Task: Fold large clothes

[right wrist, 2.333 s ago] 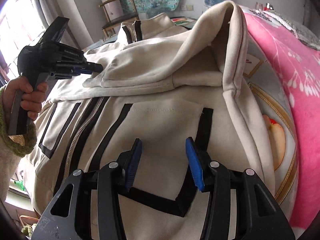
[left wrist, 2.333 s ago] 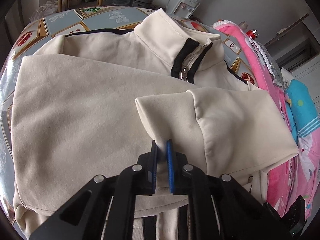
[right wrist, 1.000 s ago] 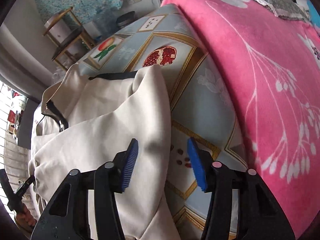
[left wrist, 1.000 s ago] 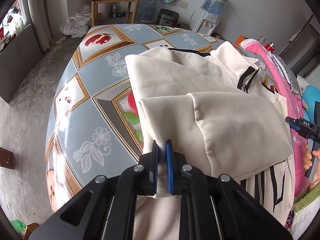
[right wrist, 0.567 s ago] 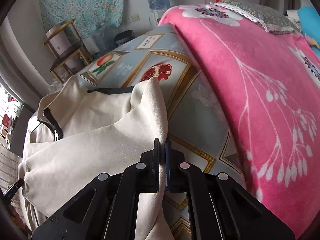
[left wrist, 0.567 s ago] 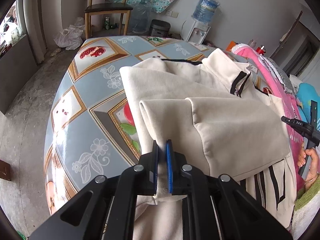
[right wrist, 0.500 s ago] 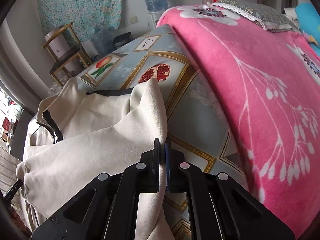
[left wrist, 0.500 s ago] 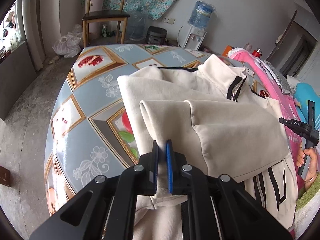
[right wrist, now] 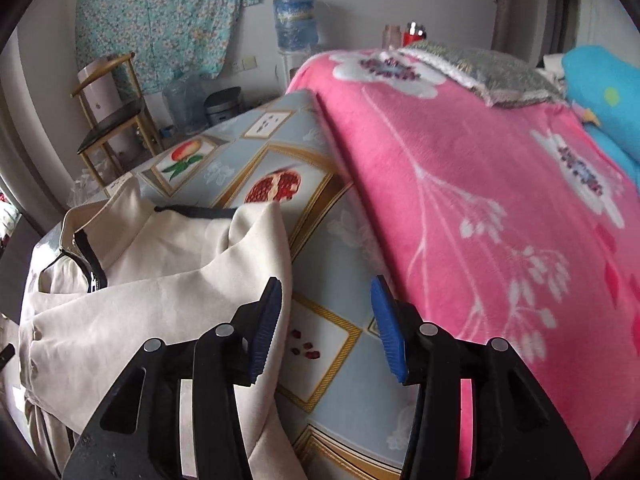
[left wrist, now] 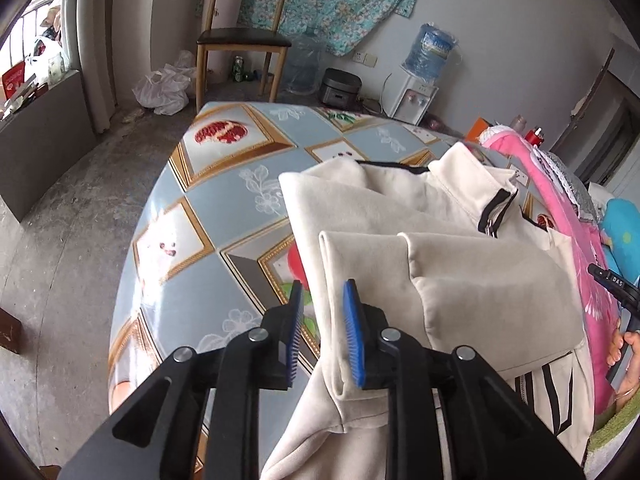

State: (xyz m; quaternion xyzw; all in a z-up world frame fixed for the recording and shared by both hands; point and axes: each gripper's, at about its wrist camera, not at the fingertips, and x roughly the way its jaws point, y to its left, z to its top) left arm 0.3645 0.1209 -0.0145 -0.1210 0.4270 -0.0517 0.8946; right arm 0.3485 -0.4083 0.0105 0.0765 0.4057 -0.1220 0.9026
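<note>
A cream zip jacket with black trim lies on the patterned tablecloth, its sleeves folded across the body. My left gripper is open, its jaws on either side of the folded sleeve edge at the jacket's left side. In the right wrist view the jacket lies at the left, collar toward the back. My right gripper is open and empty, its left pad just beside the jacket's right fold, over bare tablecloth.
A pink flowered blanket covers the table's right side, with a blue pillow behind. A wooden chair, a water dispenser and a white bag stand beyond the table. The table's left edge drops to concrete floor.
Both grippers were shut on the jacket's folded edges half a second ago; both have now opened and let the fabric go. The jacket lies still.
</note>
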